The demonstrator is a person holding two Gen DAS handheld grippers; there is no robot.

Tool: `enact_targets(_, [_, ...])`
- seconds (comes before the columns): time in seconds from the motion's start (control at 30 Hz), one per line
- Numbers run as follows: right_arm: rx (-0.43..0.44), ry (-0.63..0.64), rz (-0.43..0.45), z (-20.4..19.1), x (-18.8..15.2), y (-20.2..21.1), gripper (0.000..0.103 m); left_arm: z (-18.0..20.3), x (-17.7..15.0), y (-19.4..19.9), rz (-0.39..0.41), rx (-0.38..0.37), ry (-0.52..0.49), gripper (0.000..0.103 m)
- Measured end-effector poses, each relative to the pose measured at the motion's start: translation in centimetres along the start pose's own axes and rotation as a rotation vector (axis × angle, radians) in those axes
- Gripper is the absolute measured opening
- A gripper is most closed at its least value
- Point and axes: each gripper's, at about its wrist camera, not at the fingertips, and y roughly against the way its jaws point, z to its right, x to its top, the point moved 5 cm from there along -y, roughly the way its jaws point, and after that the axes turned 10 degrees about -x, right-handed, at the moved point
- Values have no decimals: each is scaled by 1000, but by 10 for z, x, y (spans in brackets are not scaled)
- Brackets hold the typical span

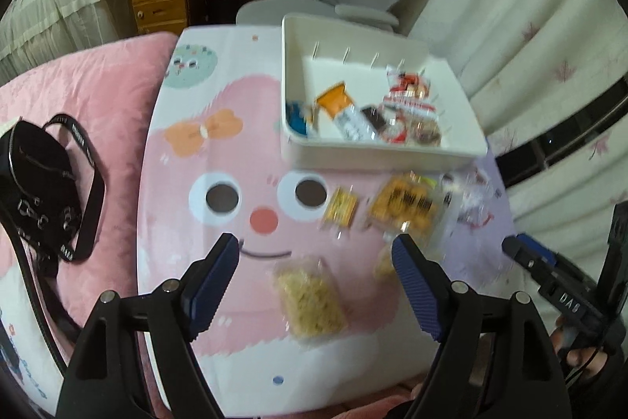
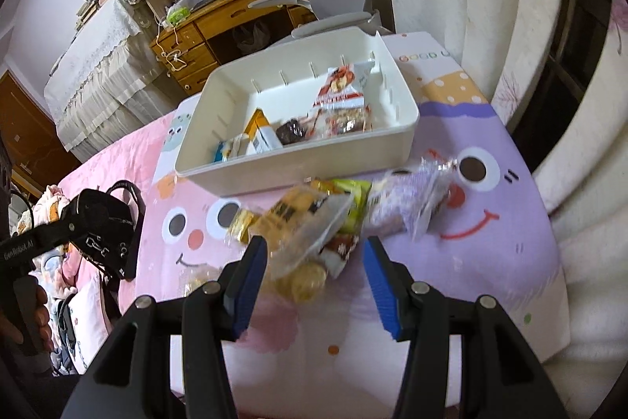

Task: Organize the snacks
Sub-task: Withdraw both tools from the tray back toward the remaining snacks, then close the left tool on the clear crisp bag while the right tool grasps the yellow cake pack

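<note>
In the left wrist view, the left hand-held gripper (image 1: 316, 258) is seen with its jaws spread apart and nothing gripped, above a cartoon-printed table (image 1: 219, 144). A pale crumbly snack pack (image 1: 310, 301) lies below the gap between the jaws, nearer than the white bin (image 1: 376, 144), which holds several wrapped snacks. An orange snack bag (image 1: 404, 205) lies just in front of the bin. In the right wrist view, the right hand-held gripper (image 2: 314, 258) is seen with jaws apart, and a pile of snack bags (image 2: 314, 222) lies between the gripper and the white bin (image 2: 314, 167); whether any bag is touched cannot be told.
</note>
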Motion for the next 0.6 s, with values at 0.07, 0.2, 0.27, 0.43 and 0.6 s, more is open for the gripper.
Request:
enact_targets(0.07, [-4, 2, -12, -1, -7, -1, 51, -5, -11, -4, -22, -1, 25, 79])
enact_targets(0.2, [-7, 14, -32, -1, -14, -5, 51, -10, -26, -11, -55, 12, 58, 80])
enact_targets(0.27, [-9, 21, -45, -1, -17, -8, 51, -13, -34, -17, -76, 13, 80, 80])
enact_targets(0.43, [-5, 46, -70, 2, -21, -17, 51, -16, -45, -31, -109, 36, 116, 80])
enact_targets(0.6, [9, 95, -92, 4, -18, -29, 51, -19, -58, -53, -147, 72, 172, 80])
